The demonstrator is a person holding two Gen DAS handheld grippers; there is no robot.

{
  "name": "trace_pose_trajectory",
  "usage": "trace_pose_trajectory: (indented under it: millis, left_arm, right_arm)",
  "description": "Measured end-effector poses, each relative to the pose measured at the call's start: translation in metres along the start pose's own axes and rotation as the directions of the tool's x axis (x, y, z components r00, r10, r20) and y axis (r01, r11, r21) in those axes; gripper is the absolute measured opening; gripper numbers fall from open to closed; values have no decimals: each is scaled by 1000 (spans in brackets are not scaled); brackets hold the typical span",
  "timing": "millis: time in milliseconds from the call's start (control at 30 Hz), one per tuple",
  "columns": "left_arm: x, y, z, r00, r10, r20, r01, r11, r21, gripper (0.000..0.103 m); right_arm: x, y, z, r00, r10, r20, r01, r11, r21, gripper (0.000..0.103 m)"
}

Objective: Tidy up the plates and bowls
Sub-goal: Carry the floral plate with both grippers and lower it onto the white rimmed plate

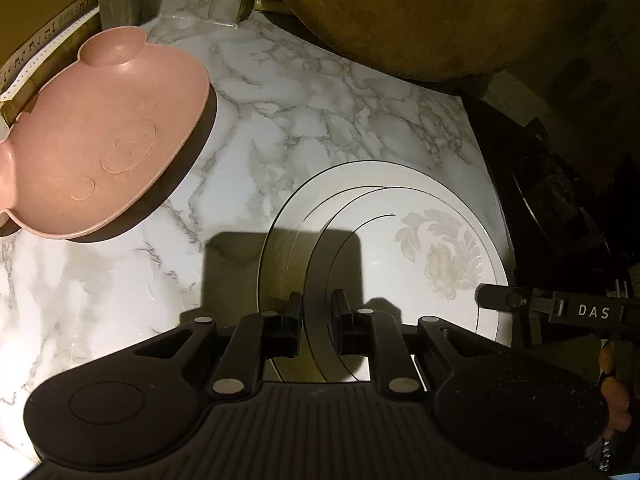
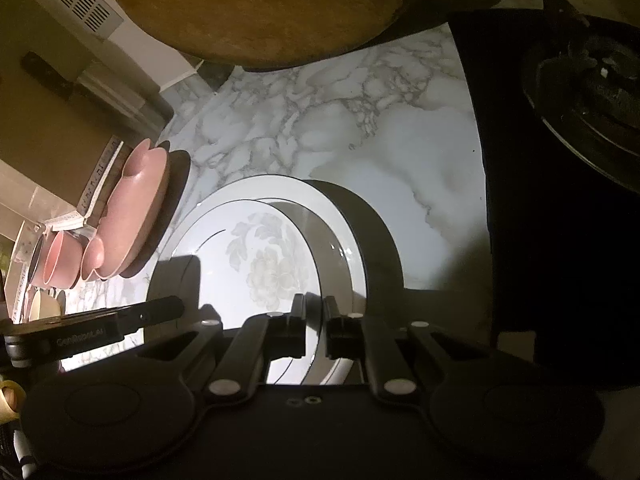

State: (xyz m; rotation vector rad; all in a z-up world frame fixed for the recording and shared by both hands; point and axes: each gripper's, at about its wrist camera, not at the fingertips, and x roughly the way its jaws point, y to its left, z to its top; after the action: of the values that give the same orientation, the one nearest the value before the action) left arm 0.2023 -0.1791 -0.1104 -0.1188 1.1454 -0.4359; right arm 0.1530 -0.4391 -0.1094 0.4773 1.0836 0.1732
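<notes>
A white plate (image 1: 400, 236) with a grey flower print and thin dark rings hangs a little above the marble counter (image 1: 280, 120), throwing a shadow onto it. My left gripper (image 1: 316, 320) is shut on its near-left rim, the edge pinched between both pads. In the right wrist view the same white plate (image 2: 224, 264) has its opposite rim clamped in my right gripper (image 2: 314, 320), also shut. Each gripper shows in the other's view: the right one's fingers (image 1: 496, 296) at the plate's right edge, the left one's fingers (image 2: 160, 308) at its left edge.
A pink pig-shaped plate (image 1: 108, 132) (image 2: 132, 216) lies to the left on a dark disc. Beyond it stand a pink bowl (image 2: 60, 258) and a cream bowl (image 2: 42, 306). A round wooden board (image 2: 260, 12) overhangs the back. A black stove burner (image 2: 588, 92) is on the right.
</notes>
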Motion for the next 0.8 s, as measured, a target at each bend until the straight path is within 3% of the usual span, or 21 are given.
trace_pose_trajectory:
  millis: [800]
  left_arm:
    - [2,5,8,999,-24,-24,24,1000,-13,14]
  right_arm:
    - [7,-7,5,999,-1,-38,2,1000,30,7]
